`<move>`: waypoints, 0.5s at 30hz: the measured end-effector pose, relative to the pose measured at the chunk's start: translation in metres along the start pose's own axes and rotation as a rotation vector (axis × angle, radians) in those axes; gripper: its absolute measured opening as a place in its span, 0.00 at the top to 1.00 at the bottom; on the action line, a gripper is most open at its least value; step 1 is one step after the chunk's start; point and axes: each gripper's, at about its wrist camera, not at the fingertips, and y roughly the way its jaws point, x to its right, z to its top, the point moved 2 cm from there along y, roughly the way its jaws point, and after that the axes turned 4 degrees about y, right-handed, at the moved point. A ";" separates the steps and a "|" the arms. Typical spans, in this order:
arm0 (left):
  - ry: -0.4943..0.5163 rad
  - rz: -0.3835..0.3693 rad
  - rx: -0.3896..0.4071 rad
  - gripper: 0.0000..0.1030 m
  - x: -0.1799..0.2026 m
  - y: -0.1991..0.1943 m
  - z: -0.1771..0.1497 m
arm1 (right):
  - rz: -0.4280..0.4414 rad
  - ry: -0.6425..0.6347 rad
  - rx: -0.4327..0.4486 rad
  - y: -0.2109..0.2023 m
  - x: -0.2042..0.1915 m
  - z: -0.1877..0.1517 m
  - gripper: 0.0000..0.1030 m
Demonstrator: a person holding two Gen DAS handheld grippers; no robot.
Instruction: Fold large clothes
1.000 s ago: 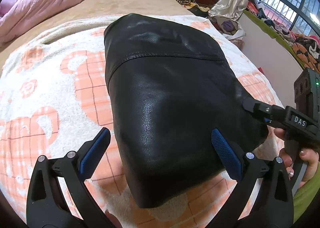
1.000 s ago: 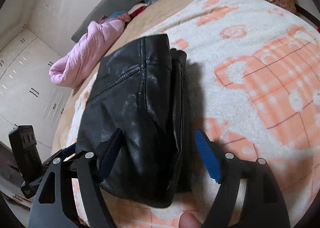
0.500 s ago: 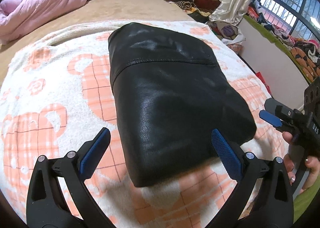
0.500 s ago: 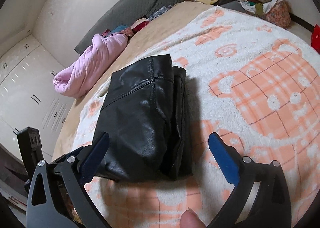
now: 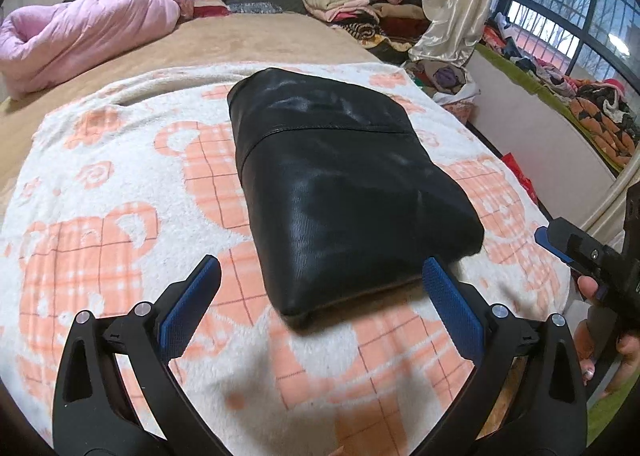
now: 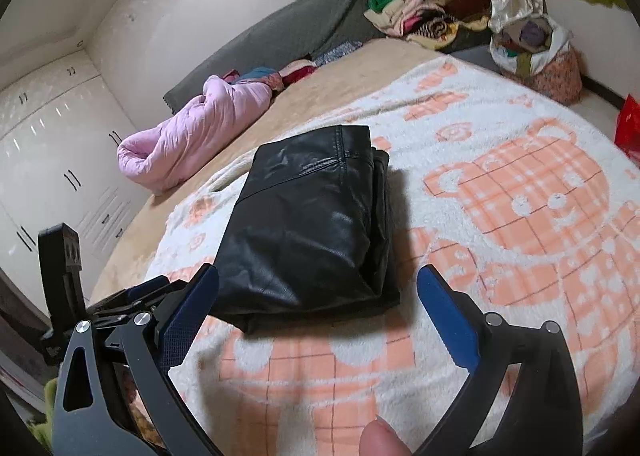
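The black leather garment [image 5: 344, 192] lay ahead of both my pairs of jaws as a thick, compact rectangle on the orange-and-white bear blanket [image 5: 100, 184] that covered the bed, touched by neither tool. My left gripper [image 5: 320, 292] stood wide open with nothing between its blue pads; the near edge of the bundle sat just beyond its fingertips. My right gripper [image 6: 318, 296] had just been opening and was now spread as wide, with nothing in it, the bundle's near corner lying just past its left pad and the stacked layers showing along the side toward the right one. I judged the folding of this piece essentially done: the edges looked lined up, no sleeve or flap hung loose, and the top face was smooth apart from one stitched seam. What remained, as far as I could see, was to set it aside and take another piece; a heap of clothes [image 5: 348, 8] waited far beyond my jaws, and a pink quilt [image 5: 80, 36] was bunched off to the far left.
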 end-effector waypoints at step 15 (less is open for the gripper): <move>-0.033 0.005 0.045 0.08 -0.004 -0.018 -0.060 | -0.154 -0.242 0.075 -0.017 -0.022 -0.063 0.04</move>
